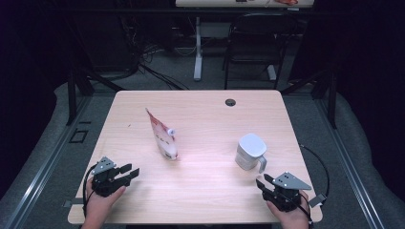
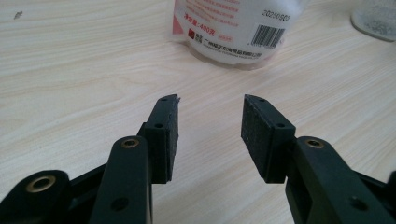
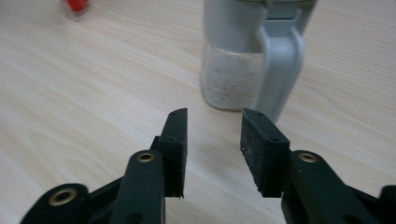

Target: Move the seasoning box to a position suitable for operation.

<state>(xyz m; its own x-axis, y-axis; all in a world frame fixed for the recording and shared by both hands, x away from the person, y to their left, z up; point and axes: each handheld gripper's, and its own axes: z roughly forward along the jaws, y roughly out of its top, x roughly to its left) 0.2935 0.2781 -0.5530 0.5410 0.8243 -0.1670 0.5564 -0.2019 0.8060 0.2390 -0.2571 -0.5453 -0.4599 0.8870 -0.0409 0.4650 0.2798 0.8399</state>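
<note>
Left gripper (image 1: 128,173): jaws wide apart, nothing between the pads, resting low over the table (image 1: 205,195); the spouted refill pouch (image 1: 164,136) stands upright just ahead of it, base squarely before the jaw gap, presumably staged for a grab. Right gripper (image 1: 261,184): also wide, empty, touching nothing; the lidded jug (image 1: 250,151) sits close ahead, handle (image 3: 279,70) turned toward the jaws, likely so the handle can be pinched.

Pouch (image 1: 162,134) and jug (image 1: 250,151) on table (image 1: 200,191)
</note>
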